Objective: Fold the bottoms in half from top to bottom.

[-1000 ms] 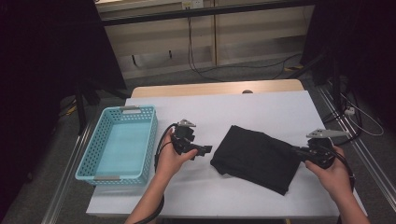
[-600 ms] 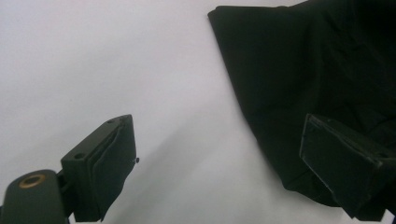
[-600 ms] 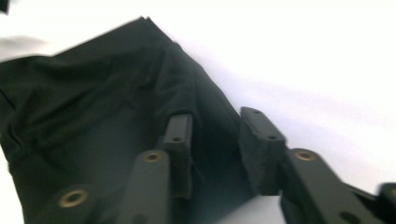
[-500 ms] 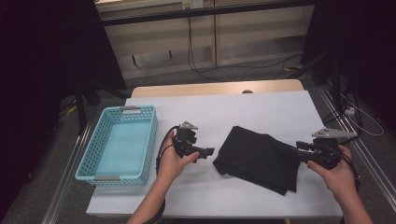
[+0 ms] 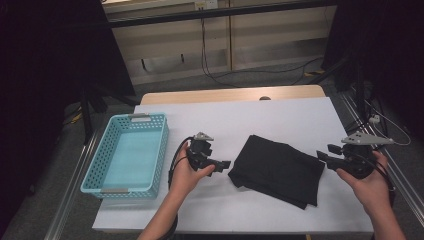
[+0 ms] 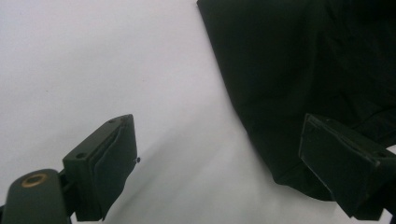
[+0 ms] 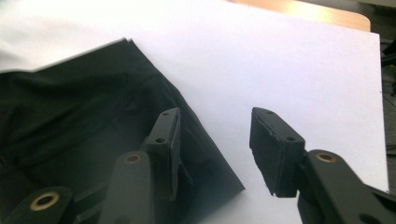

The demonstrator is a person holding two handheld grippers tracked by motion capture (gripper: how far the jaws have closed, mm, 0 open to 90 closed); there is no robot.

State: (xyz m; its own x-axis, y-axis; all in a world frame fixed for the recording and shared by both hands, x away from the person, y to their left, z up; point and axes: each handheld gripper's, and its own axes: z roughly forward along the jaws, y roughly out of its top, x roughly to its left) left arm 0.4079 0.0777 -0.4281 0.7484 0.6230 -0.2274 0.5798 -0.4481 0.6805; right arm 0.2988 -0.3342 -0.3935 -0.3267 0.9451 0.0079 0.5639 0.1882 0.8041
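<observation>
Two grippers flank one folded black cloth (image 5: pixel 277 170) lying flat on the white table (image 5: pixel 280 120), right of centre, apart from the blue basket (image 5: pixel 127 152) at far left. Left gripper (image 5: pixel 226 163) sits just beside the cloth's left edge, jaws wide open w/ nothing between them; in the left gripper view the cloth (image 6: pixel 299 84) lies ahead, one pad overlapping its edge in the picture but not pressing it. Right gripper (image 5: pixel 322 156) hangs just off the cloth's right corner; its jaws have just been opening, now about half apart, nothing in them, corner of the cloth (image 7: pixel 93 140) lying below and beside the left pad. Cloth looks thin, soft, limp, several layers w/ small wrinkles; prob. light, will sag and unfold if lifted by one point. No slip or breakage worry. Best hold, I'd say: pinch all layers at a corner or along a folded edge, both sides at once, pads low to the table so bottom layer gets caught too.
</observation>
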